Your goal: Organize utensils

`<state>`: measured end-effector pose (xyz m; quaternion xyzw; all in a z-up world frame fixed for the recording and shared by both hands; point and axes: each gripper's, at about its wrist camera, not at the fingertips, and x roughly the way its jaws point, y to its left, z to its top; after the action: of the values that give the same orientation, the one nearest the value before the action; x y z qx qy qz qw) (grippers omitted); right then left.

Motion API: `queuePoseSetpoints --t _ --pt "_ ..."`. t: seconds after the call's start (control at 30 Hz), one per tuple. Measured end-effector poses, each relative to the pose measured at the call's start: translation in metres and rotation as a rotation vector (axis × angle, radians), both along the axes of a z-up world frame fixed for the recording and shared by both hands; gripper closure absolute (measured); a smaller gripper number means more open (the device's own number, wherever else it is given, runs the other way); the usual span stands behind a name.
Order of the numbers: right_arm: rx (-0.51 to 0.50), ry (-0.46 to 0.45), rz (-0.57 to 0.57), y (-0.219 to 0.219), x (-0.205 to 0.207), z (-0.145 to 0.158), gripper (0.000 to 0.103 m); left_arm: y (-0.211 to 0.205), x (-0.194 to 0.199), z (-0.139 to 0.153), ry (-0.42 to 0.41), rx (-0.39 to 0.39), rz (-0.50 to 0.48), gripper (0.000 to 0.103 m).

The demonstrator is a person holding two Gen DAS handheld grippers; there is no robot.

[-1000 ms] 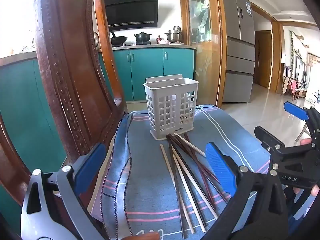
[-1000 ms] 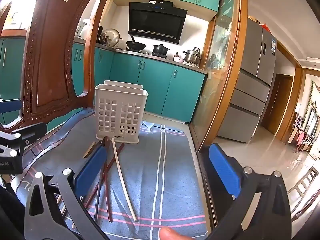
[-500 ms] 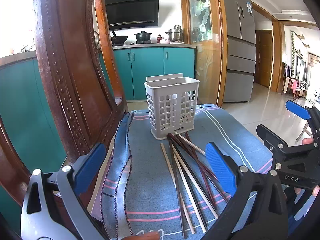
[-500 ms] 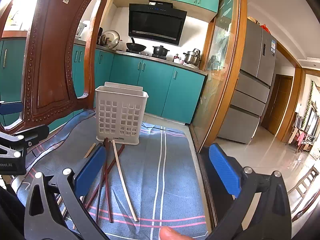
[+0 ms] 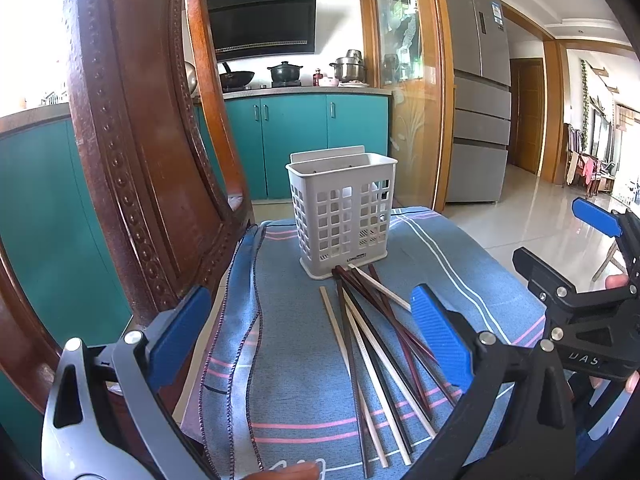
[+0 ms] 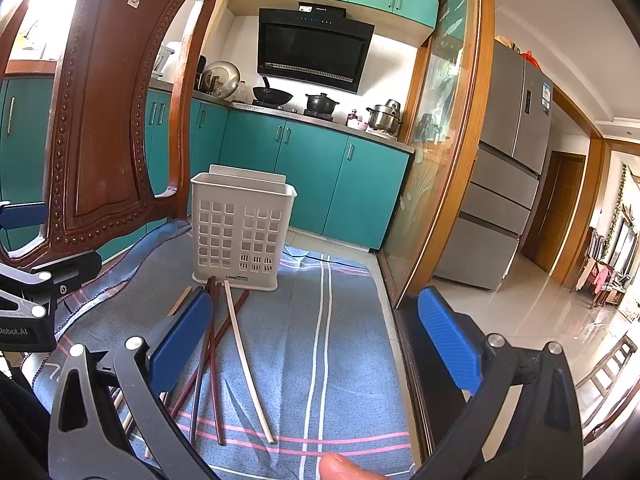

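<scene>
Chopsticks (image 5: 372,336) are lying fanned out, dark and pale mixed, on the blue striped cloth (image 5: 288,360), their far tips touching the base of the white slotted holder (image 5: 343,216), which is standing upright. Left gripper (image 5: 308,332) is hovering spread wide over them, gripping nothing. Right gripper (image 6: 316,328) is likewise gaping, nothing between its pads. Left view is showing the whole fan; right view is hiding several sticks behind its left pad but showing the cloth's right edge. Wooden chair back (image 6: 104,112) is standing at left
</scene>
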<state>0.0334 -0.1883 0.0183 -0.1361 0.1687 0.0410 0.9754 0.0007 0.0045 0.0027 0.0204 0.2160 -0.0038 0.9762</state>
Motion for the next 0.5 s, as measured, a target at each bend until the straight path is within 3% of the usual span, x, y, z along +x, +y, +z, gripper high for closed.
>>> queuePoseSetpoints --t 0.5 --pt "-0.004 -0.003 0.002 0.0004 -0.0005 0.0004 0.002 -0.0003 0.0001 0.0 0.0 -0.003 0.0 0.003"
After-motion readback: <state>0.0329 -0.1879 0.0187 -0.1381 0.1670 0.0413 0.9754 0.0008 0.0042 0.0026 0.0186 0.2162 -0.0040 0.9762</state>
